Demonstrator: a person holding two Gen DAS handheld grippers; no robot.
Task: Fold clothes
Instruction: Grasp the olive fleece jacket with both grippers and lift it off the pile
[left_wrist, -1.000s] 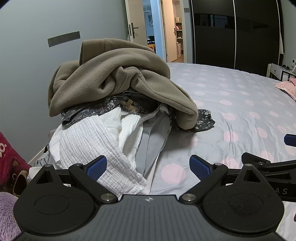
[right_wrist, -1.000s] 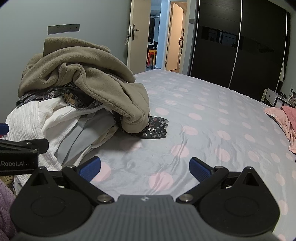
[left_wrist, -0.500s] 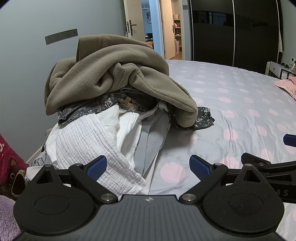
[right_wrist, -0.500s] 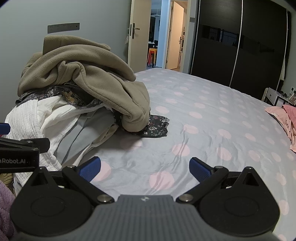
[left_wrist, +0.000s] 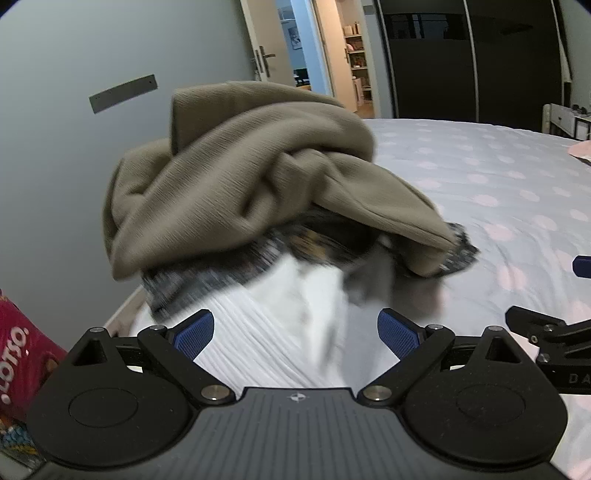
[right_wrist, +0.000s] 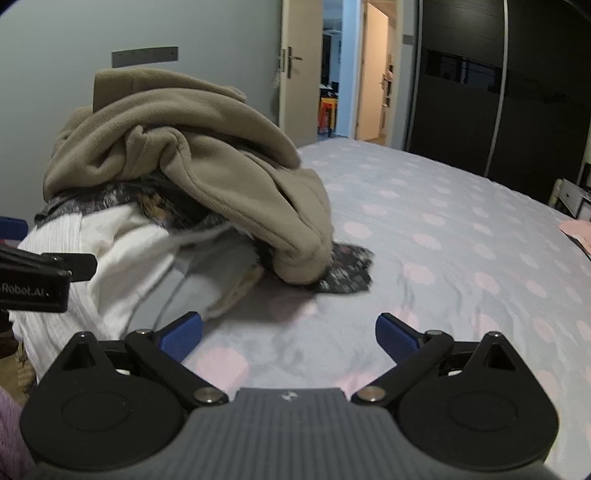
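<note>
Big heap of clothes piled at the left edge of the bed, by the grey wall: tan fleece on top, dark patterned piece poking out underneath, white ribbed top lowest. Left gripper spread wide, nothing held, hovering right at the white top. Right gripper also wide open and empty, over bare bedsheet just beside the pile.

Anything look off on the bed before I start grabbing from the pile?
Only the pile itself: the olive-brown fleece garment slumps over the heap, its end resting on a dark patterned cloth spilling onto the pink-dotted grey bedsheet. Nothing damaged.
</note>
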